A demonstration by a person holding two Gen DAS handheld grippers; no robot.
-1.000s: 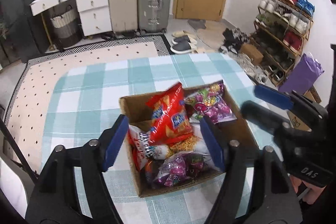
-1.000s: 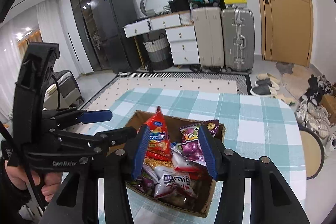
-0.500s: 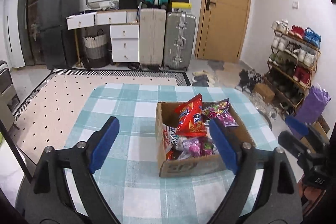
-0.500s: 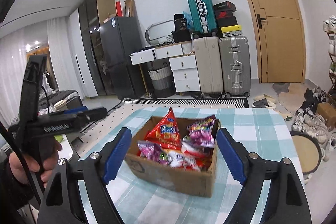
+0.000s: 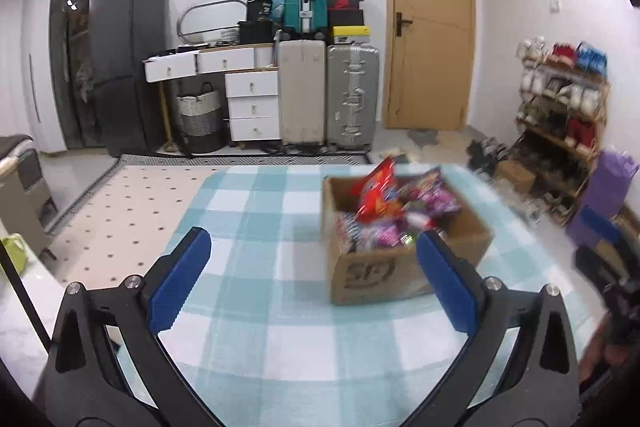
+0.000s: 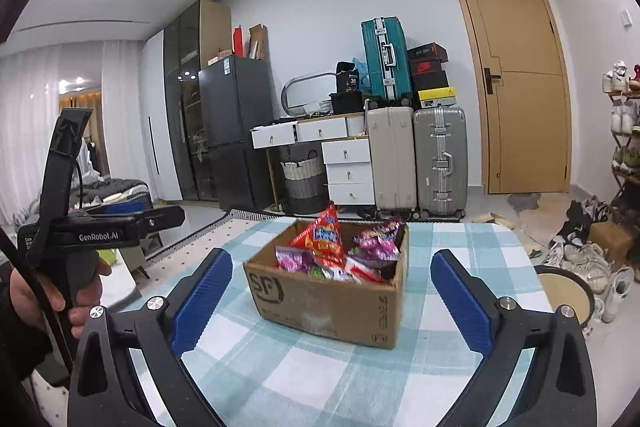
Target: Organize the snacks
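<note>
A brown cardboard box (image 6: 326,301) sits on a table with a blue and white checked cloth (image 6: 460,243). In the right wrist view the box is in the middle of the frame. In the left wrist view it is right of the middle and looks blurry. The box is full of snack bags. A red snack bag (image 6: 323,239) sticks up highest, and a purple snack bag (image 6: 378,239) leans next to it, to its right.

The right gripper (image 6: 331,301) has just been opening its jaws. They stand wide apart now, and nothing is held between its blue pads (image 6: 202,301). The box shows in the gap, but farther back on the table.

The left gripper (image 5: 312,277) has just been opening too. Its jaws are wide and hold nothing. In the right wrist view, a hand (image 6: 48,297) at the left edge holds this gripper's handle.
</note>
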